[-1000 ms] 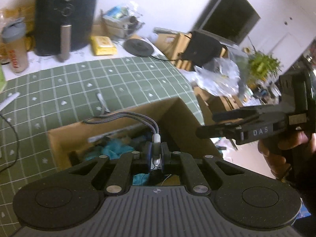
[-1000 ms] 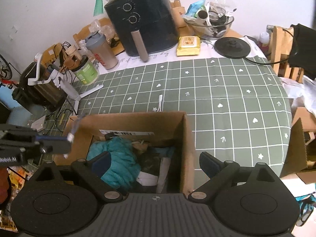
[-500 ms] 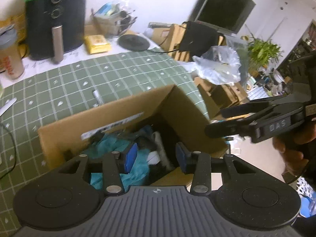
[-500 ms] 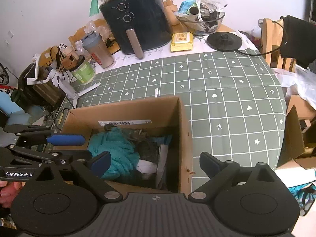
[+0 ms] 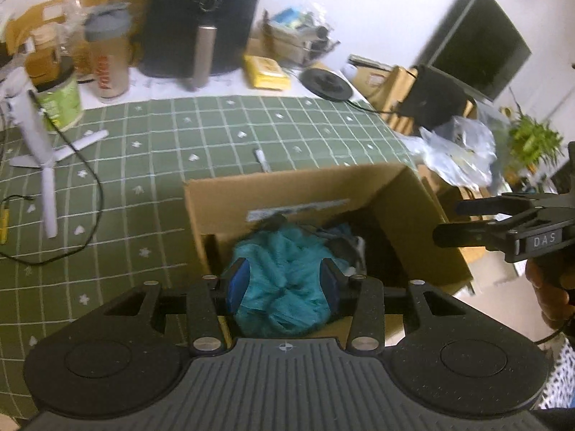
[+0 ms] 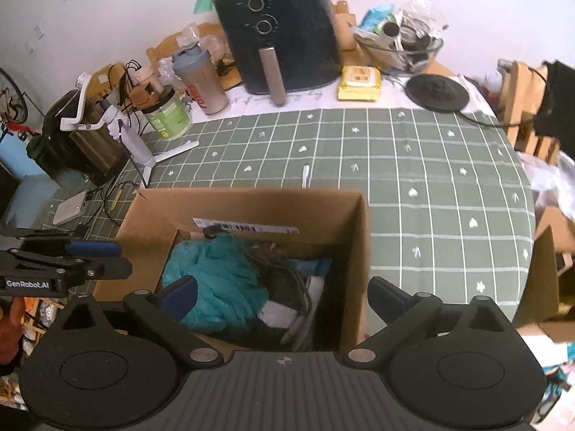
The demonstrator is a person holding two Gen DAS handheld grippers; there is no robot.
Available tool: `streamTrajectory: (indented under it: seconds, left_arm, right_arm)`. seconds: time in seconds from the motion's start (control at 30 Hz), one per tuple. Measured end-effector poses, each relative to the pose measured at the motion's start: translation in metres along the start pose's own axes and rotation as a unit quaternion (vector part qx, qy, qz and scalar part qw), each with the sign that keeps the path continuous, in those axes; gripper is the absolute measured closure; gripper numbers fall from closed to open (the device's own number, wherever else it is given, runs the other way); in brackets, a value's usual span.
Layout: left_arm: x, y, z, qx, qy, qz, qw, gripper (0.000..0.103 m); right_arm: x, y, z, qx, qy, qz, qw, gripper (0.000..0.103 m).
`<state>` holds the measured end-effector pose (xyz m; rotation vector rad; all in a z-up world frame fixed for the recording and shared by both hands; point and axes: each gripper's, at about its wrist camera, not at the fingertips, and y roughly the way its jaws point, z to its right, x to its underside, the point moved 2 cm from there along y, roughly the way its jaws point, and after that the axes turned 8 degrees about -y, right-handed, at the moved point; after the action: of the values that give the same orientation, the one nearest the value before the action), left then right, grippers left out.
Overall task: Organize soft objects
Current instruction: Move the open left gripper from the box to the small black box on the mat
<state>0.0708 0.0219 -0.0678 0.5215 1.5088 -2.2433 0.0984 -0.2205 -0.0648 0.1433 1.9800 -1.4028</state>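
The green gridded table (image 6: pixel 431 179) lies bare behind the cardboard box (image 6: pixel 251 208) at its near edge. Teal fluffy cloth (image 5: pixel 284 276) fills the box's left half. My left gripper (image 5: pixel 284 283) hangs half-spread above it; my right gripper (image 6: pixel 280 294), opening wide, straddles the box's right wall.

My left gripper (image 5: pixel 284 283) tilts steeply down, jaws partway apart, blue pads (image 5: pixel 238 282) not pressing on anything. My right gripper (image 6: pixel 282 298) also pitched steeply down, jaws opening, near full spread, nothing between them pressed. Each shows side-on in the other's cam, w/ a hand (image 5: pixel 550 283) gripping the right one's handle.
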Motion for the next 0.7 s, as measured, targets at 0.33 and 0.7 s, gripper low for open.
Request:
streamTrajectory:
  seconds: [0.33, 0.7]
  left_arm:
    - [-0.015, -0.009, -0.018, -0.022, -0.030, 0.026, 0.9990, 0.061]
    - [-0.042, 0.004, -0.018, -0.036, -0.039, 0.036, 0.9979, 0.061]
  right_arm:
    - [-0.024, 0.013, 0.014, 0.036, -0.021, 0.021, 0.999, 0.000]
    - [-0.064, 0.023, 0.054, 0.070, -0.079, 0.009, 0.994, 0.000]
